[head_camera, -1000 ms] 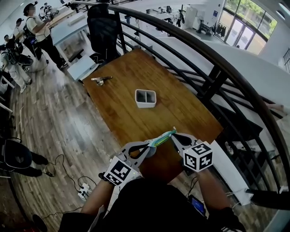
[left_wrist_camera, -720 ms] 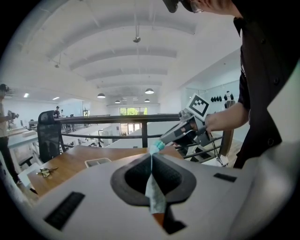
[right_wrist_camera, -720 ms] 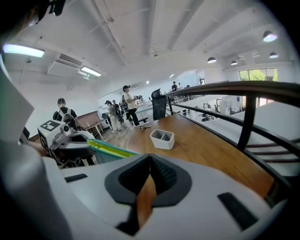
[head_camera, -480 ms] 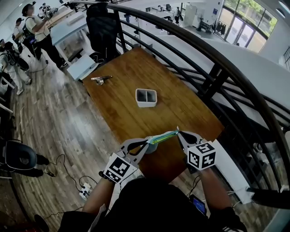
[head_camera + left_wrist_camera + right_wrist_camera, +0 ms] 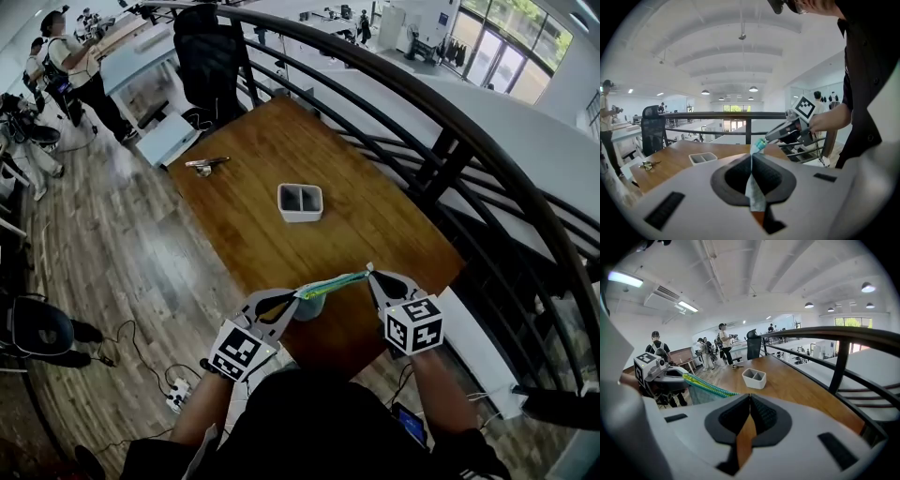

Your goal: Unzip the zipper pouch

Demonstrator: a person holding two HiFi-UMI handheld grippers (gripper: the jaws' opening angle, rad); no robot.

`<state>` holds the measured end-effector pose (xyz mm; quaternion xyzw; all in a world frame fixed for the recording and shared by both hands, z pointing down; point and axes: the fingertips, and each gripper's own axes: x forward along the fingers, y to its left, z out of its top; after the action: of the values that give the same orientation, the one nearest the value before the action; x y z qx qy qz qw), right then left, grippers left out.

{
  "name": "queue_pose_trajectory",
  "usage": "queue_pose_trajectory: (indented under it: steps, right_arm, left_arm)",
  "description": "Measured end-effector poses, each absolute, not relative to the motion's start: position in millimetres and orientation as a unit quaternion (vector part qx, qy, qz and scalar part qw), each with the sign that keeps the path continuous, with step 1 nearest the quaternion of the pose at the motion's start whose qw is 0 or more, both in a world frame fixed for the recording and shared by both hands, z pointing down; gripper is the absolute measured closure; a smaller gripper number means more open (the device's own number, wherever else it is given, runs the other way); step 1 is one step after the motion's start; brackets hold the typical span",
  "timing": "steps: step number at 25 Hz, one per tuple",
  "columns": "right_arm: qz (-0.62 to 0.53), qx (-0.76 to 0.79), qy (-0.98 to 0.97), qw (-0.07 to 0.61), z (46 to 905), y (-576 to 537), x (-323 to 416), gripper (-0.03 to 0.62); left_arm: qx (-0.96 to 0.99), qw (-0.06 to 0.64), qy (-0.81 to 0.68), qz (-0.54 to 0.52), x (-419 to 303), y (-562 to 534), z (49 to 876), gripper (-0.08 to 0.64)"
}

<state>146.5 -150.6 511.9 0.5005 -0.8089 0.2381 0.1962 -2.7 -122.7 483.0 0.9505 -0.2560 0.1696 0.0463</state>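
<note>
Pouch hangs taut in the air at the lower centre of the head view. It sits above the near end of the table, stretched between the 2 grippers. The left gripper is clamped narrow on one end, and its own view shows pale fabric pinched between the pads. The right gripper has its jaws together at the other end, where the green zipper band runs in. Whether it pinches the pull tab or only the fabric beside it is too small to tell, as is how far the zipper is open.

If the right jaws hold fabric rather than the tab, pulling would likely stretch the pouch and open nothing. A thin pinch at either end could slip under tension, leaving the pouch swinging from 1 gripper or dropped on the table. Pulling off the zipper's line could jam the slider.
</note>
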Motion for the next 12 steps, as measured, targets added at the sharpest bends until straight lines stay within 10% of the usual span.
queue_pose_trajectory:
  steps: [12]
  right_arm:
    - [0.221, 0.507, -0.807, 0.210, 506.0, -158.6, 147.4, 0.592]
  left_arm:
    - [0.943, 0.077, -0.286, 0.149, -9.5, -135.0, 484.4, 0.545]
